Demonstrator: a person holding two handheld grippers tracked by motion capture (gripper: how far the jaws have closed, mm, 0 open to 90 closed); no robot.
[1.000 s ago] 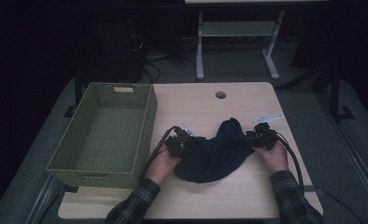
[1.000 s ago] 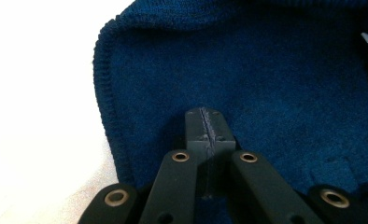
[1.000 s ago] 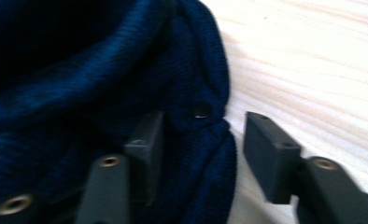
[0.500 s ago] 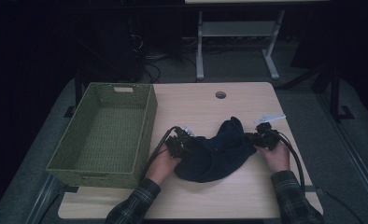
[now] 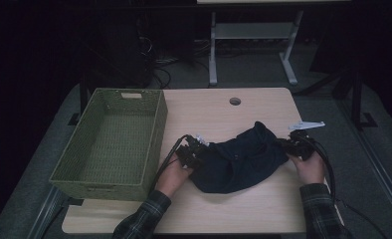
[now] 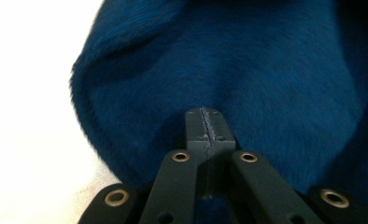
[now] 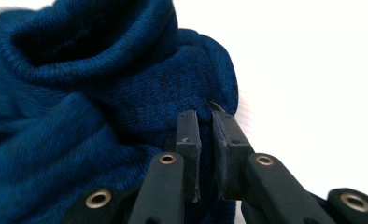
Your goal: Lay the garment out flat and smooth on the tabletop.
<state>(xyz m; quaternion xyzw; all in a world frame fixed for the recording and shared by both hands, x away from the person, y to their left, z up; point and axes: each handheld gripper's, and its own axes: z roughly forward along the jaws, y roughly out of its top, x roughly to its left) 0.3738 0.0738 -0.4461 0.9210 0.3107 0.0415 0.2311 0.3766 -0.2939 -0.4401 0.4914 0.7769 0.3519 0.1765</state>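
Navy knit cloth (image 5: pixel 239 160) bunched mid-table (image 5: pixel 263 107), pinched at both ends.

Soft ribbed weave, fuzzy nap, rolled folds & rounded hem; lies crumpled on pale wood-grain top, just right of woven green basket (image 5: pixel 109 142). L gripper (image 5: pixel 193 152) at cloth's left edge, jaws pressed flat together w/ fabric bulging round the tips (image 6: pixel 205 126). R gripper (image 5: pixel 289 144) at right edge, jaws just been closing, now a thin slit apart, fold of knit nipped btw the pads (image 7: pixel 187 135). Cloth draped slack btw the two.

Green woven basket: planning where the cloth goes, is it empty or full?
Empty: the green woven basket shows a bare woven floor inside in the high view.
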